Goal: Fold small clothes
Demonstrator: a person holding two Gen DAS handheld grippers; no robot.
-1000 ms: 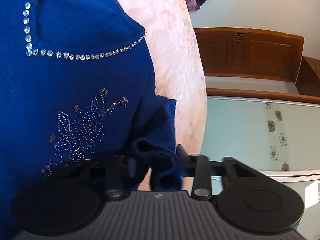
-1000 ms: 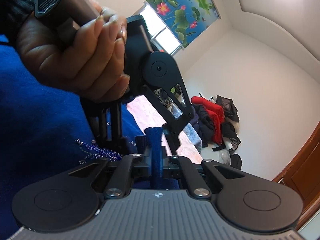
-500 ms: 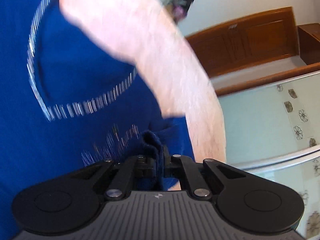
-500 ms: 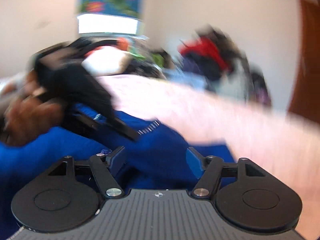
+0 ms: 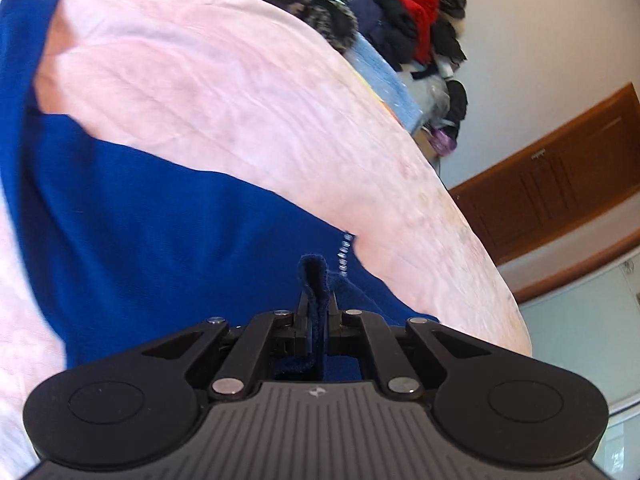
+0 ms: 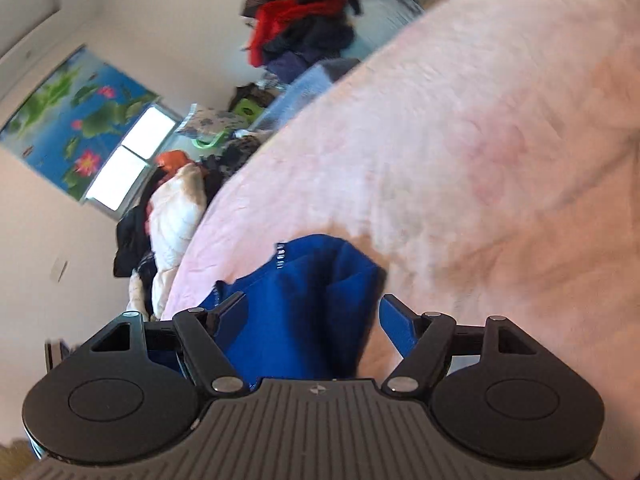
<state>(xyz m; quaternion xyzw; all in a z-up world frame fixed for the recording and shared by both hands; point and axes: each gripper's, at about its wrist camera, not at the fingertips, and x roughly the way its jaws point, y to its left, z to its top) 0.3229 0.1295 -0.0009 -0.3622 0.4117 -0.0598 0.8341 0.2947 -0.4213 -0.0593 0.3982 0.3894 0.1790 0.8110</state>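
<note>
A blue knitted garment (image 5: 168,216) with a row of rhinestones lies spread on a pink blanket (image 5: 224,80). My left gripper (image 5: 316,300) is shut on a folded edge of that blue garment, which sticks up between its pads. In the right wrist view a bunched part of the blue garment (image 6: 304,292) lies on the pink blanket (image 6: 460,152) between the fingers of my right gripper (image 6: 314,312). Its jaws stand wide and are opening, and the pads do not press on the cloth.
A heap of red, black and dark clothes (image 5: 404,12) is piled at the far end of the bed. A wooden cabinet (image 5: 560,184) stands by the wall at right. More clothes (image 6: 172,216) lie near a window with a lotus picture (image 6: 76,108).
My left gripper closed on the garment's edge and swung with it across the blanket. My right gripper let go of the blue cloth, opened wide and rolled over. The other hand left its view.
</note>
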